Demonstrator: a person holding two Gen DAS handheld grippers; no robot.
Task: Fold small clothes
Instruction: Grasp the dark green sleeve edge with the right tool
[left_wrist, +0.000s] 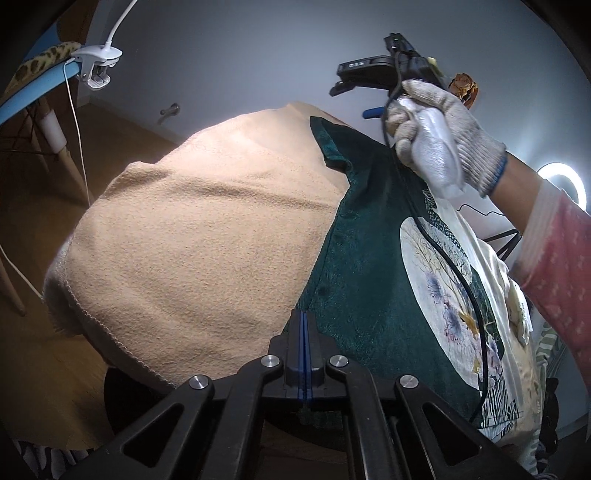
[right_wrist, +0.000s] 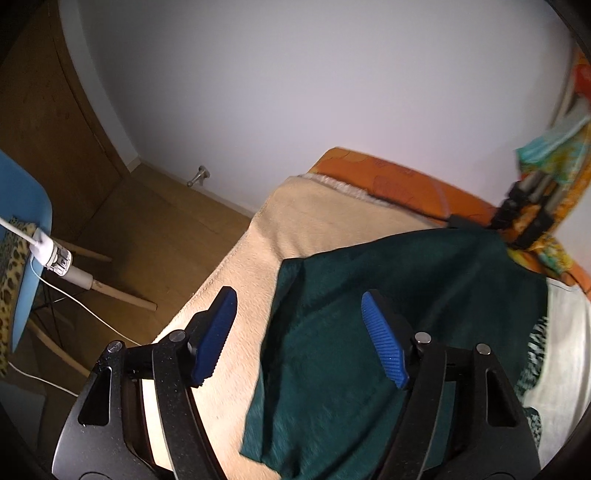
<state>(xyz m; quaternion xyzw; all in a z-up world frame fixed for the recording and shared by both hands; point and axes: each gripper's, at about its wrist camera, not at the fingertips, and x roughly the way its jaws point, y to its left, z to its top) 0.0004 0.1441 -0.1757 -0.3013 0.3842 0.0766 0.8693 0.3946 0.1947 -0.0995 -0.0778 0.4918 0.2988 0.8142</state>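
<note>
A dark green garment (left_wrist: 362, 266) with a round pale floral print lies on a beige blanket (left_wrist: 192, 236). My left gripper (left_wrist: 304, 321) is shut at the bottom of the left wrist view. Its tips meet right on the garment's near edge. A gloved hand (left_wrist: 443, 122) holds my right gripper (left_wrist: 354, 99) above the garment's far end. In the right wrist view the right gripper (right_wrist: 301, 328) stands open over the green garment (right_wrist: 369, 350), with nothing between its blue pads (right_wrist: 218, 332). A blurred black gripper (right_wrist: 524, 221) sits at the garment's far corner.
The blanket (right_wrist: 258, 258) covers a bed with orange bedding (right_wrist: 388, 177) against a white wall. A blue chair (right_wrist: 22, 221) with a leopard-print cloth and a clipped white lamp (left_wrist: 98, 61) stands on the wooden floor to the left. A ring light (left_wrist: 561, 181) glows at right.
</note>
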